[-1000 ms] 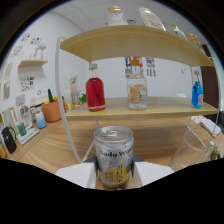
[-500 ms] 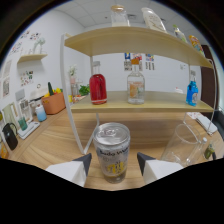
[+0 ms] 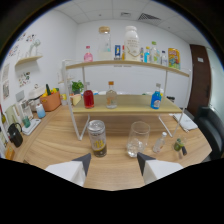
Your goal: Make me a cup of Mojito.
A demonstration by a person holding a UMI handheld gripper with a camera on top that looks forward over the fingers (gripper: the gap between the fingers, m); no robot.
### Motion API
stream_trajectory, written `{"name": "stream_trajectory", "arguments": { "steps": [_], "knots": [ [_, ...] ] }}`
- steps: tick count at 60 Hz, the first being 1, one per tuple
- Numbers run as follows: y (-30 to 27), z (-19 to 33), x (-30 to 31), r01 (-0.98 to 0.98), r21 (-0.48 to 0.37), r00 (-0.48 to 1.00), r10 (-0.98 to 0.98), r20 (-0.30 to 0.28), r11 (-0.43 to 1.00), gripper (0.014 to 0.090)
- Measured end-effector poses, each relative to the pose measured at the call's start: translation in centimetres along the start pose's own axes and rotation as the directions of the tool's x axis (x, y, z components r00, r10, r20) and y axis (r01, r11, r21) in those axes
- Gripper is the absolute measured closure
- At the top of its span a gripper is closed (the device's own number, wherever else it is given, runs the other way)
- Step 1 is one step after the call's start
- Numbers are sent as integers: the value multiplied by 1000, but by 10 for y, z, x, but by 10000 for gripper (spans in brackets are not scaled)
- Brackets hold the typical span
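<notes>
A white-walled office room holds a long wooden table with a two-tier wooden shelf on white metal legs. The gripper has pulled back since half a second ago: its white fingers are spread wide with nothing between them, and the drink can, which stood right between them then, now stands on its own on the table just ahead of the left finger. The can is a silver cylinder with a yellow-printed label. Just ahead of the right finger stands a clear, rounded drinking glass. Beyond these, the lower shelf carries a red-liquid bottle, a clear bottle and a blue bottle.
</notes>
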Motion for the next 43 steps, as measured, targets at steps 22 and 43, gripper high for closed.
{"name": "stream_trajectory", "arguments": {
  "steps": [22,43],
  "knots": [
    [21,-38,62,3,-60,999,-5,-45,998,184],
    [20,-43,81,11,-60,1000,-13,-27,998,184]
  ]
}}
